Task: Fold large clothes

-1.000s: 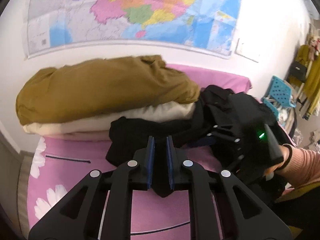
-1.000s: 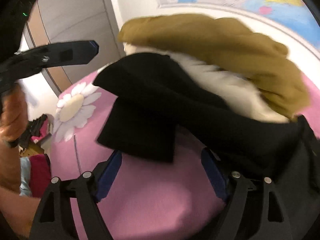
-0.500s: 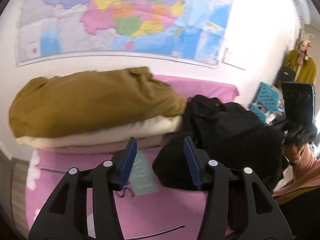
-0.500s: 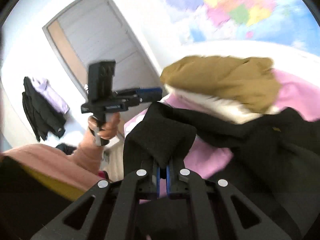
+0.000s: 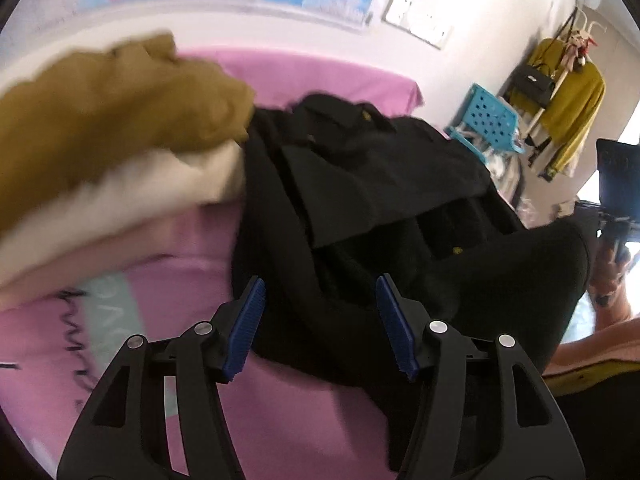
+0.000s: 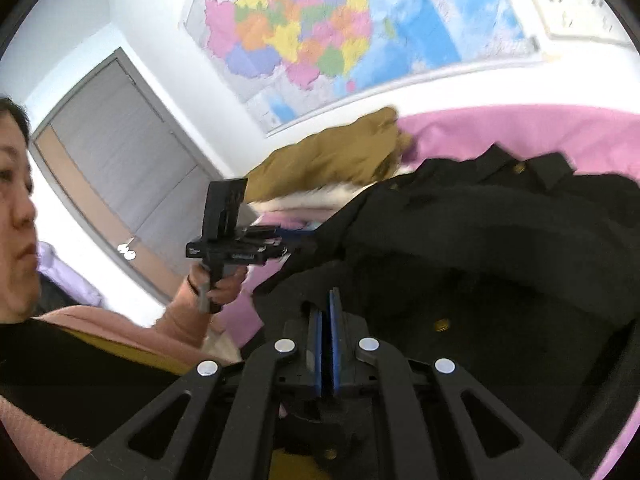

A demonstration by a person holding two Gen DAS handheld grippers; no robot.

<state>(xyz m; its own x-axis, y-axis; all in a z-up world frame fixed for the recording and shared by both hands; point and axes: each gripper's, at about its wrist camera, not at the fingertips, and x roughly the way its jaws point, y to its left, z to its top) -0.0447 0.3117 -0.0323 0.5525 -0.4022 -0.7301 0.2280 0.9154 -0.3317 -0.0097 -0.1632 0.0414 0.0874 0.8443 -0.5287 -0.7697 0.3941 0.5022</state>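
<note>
A large black coat (image 5: pixel 380 184) with gold buttons lies crumpled on the pink bed (image 5: pixel 304 76). My left gripper (image 5: pixel 320 320) is open, its blue pads (image 5: pixel 246 320) either side of the coat's near edge, gripping nothing. My right gripper (image 6: pixel 325 344) is shut on a fold of the black coat (image 6: pixel 500 248) and holds it lifted at the bed's right side. The right gripper also shows at the right edge of the left wrist view (image 5: pixel 616 204). The left gripper shows from the side in the right wrist view (image 6: pixel 240 248).
A stack of folded clothes, mustard (image 5: pixel 120 100) over cream (image 5: pixel 132 188), sits on the bed's left, against the coat. A map (image 6: pixel 320 28) hangs on the wall. A blue stool (image 5: pixel 488 124) and a coat rack (image 5: pixel 560 80) stand right of the bed. A door (image 6: pixel 120 160) is at left.
My left gripper let go of the coat, opened wide and dropped lower and nearer to it. My right gripper closed on a fold of the coat and lifted it toward the right.
</note>
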